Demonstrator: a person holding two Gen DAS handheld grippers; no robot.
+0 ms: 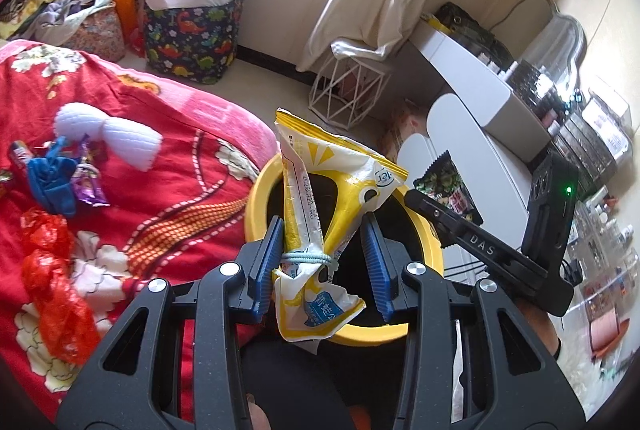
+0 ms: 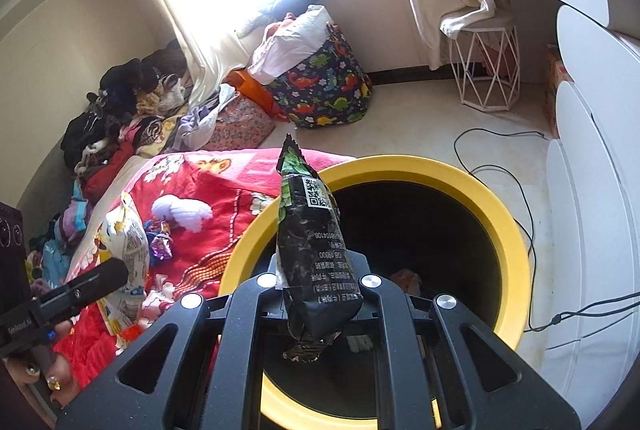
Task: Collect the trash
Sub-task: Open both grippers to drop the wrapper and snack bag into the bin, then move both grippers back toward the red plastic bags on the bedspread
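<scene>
Over the yellow-rimmed bin [image 2: 400,165], at about twelve o'clock from both wrists, two wrappers hang ready to drop. The right gripper [image 2: 316,294] is clamped nearly closed on a black-and-green snack packet [image 2: 308,242], whose long axis runs upright, top corner pointing to twelve and crumpled tail toward six. From this view the packet sits squarely above the bin's dark mouth, so letting go should send it straight in. The left gripper [image 1: 324,250] holds a yellow-and-white wrapper [image 1: 316,197] bound with a pale elastic; its blue pads [image 1: 268,258] stand partly apart, the left one against the wrapper, the right one apparently clear (so the grip looks loose). This wrapper also stands upright, and the bin rim [image 1: 264,189] lies just behind and below it, toward twelve to one o'clock. The right hand looks better centred over the opening. More trash remains on the red blanket [image 1: 168,189] at nine o'clock: a red plastic bag [image 1: 52,270] and small sweet wrappers [image 1: 86,181].
</scene>
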